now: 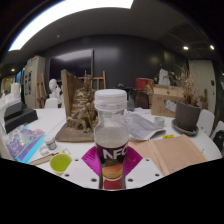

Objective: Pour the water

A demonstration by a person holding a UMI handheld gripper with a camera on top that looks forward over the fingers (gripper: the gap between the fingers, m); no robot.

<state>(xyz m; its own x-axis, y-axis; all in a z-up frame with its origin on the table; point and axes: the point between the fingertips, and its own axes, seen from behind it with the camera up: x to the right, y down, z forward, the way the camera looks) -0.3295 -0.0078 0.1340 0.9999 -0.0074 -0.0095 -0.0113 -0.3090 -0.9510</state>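
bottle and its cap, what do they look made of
Bottle: seemingly clear plastic, glossy; amber liquid shows through low down, under a dark label. Cap: white, matte, probably plastic. It stands between the gripper fingers on the white table.

Bottle [111, 135] label, dark with magenta: white letters "NF" legible, remainder unclear; no other text in the room readable.

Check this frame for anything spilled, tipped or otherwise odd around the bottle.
Nothing stands out. The bottle is upright with its white cap on, held between the gripper fingers, and no liquid shows on the white table. Papers and a yellow-green lid lie scattered nearby, ordinary clutter.
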